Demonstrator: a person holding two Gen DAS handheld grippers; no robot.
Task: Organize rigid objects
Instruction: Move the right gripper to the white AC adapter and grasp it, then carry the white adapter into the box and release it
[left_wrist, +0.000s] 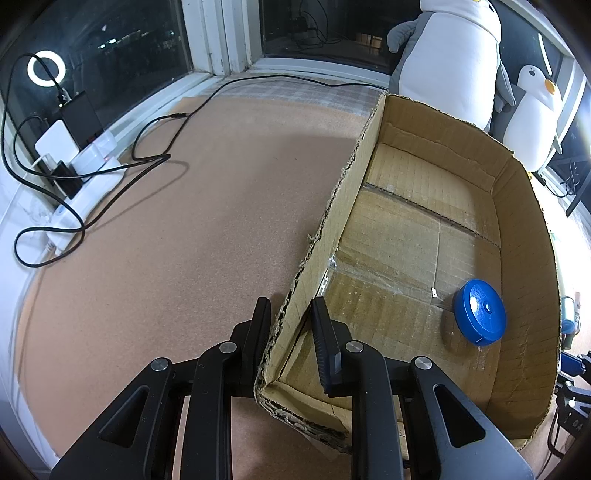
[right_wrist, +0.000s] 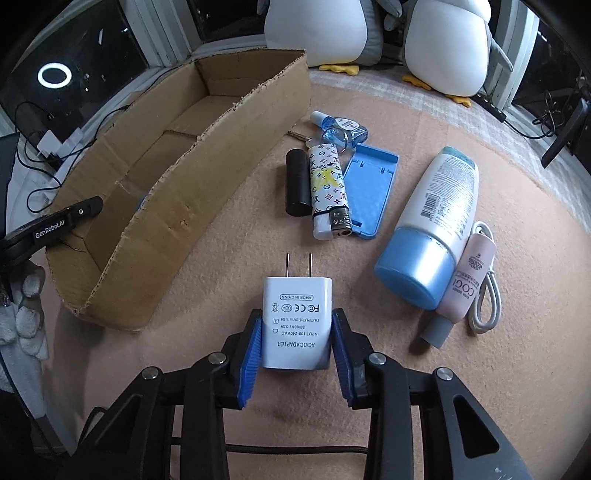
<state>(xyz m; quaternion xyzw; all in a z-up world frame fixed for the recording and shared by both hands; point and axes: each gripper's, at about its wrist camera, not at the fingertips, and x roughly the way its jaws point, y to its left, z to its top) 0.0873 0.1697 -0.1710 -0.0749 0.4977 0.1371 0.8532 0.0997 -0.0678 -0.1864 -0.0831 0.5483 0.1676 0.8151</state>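
Open mat lies between my adapter (right_wrist: 295, 321) and the cardboard box (right_wrist: 207, 184). Its near wall stands in my way. Right of me, the lighter (right_wrist: 328, 192) and lotion bottle (right_wrist: 428, 229) crowd in.

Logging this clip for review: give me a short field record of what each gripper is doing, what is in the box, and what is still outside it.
left gripper: shut on the cardboard box wall, fingers astride its near corner
right gripper: fingers at both sides of the white AC adapter, which lies on the mat
in box: blue tape measure
outside box: lighter, black cylinder, blue phone stand, lotion bottle, pink tube, white cable
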